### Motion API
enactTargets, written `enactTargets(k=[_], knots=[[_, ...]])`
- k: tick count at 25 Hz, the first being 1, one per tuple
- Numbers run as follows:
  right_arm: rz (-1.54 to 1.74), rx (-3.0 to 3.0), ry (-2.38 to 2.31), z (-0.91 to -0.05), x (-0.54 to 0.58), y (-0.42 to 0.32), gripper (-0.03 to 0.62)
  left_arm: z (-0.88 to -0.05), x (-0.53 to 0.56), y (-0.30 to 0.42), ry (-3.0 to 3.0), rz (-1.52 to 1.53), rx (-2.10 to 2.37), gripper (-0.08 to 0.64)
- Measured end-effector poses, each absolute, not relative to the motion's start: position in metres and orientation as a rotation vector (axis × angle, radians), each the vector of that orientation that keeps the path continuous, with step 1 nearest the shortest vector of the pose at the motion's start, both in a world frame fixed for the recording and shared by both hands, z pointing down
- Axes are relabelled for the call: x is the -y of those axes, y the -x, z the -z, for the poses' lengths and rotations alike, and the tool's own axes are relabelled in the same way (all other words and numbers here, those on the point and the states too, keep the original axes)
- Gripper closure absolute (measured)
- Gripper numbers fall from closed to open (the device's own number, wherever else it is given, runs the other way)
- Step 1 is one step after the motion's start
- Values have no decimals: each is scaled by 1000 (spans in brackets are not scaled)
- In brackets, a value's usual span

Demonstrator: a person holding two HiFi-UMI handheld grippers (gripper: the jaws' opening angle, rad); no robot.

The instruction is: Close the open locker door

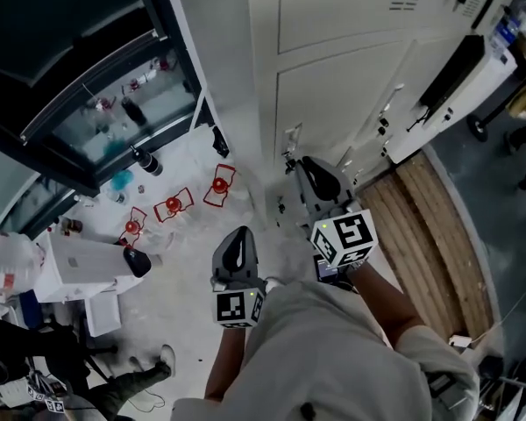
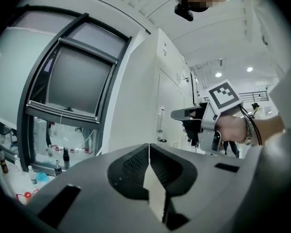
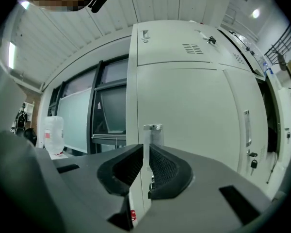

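Observation:
A bank of white lockers (image 1: 333, 51) stands in front of me. One locker door (image 1: 460, 73) at the right hangs open, swung outward. My right gripper (image 1: 305, 169) is at the slim upright handle (image 1: 291, 143) of the lower left locker door (image 3: 194, 115). In the right gripper view that handle (image 3: 153, 128) fills the narrow slit between the jaws of the right gripper (image 3: 146, 147), which are shut on it. My left gripper (image 1: 237, 239) hangs lower and to the left, away from the lockers. Its jaws (image 2: 149, 147) are shut with nothing in them.
A dark-framed glass cabinet (image 1: 114, 103) stands left of the lockers, with red wire items (image 1: 219, 185) and a white box (image 1: 83, 270) on the floor below it. Wooden boards (image 1: 430, 235) lie at the right. A person's shoes (image 1: 131, 375) show at bottom left.

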State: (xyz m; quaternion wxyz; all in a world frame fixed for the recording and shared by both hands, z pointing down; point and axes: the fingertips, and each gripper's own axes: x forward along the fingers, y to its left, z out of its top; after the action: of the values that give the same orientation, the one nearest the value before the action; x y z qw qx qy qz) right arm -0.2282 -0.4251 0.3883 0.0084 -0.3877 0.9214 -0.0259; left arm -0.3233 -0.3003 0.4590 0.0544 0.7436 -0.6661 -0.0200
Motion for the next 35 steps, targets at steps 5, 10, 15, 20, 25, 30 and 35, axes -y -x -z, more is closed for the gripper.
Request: enactTargets(k=[5,10,15,20,25,30,35], knots=[[43,-2907,1173,-389,406,193,551,-458,290,287,-2248,46,2035,548],[61,-2919,1146,-395,395,152,561,-456,281,248,-2237,33,2050,548],[93,-2944,1100,-401,380,109,566,-449,276,210,-2229,23,2075,548],[118,-2958,1054,-409,361,59,566,-447,269,161,-2234,27,2058,548],[183,-2976,1042,-425,336,8,566,-455,253,111,-2230,19,2016,548],[216,-3029,916,-440,306,-25,566,-453,237,79,-2200,4,2051,548],[235,-3068,677,-450,265,-42,566,-454,213,59,-2180,-14,2088,548]])
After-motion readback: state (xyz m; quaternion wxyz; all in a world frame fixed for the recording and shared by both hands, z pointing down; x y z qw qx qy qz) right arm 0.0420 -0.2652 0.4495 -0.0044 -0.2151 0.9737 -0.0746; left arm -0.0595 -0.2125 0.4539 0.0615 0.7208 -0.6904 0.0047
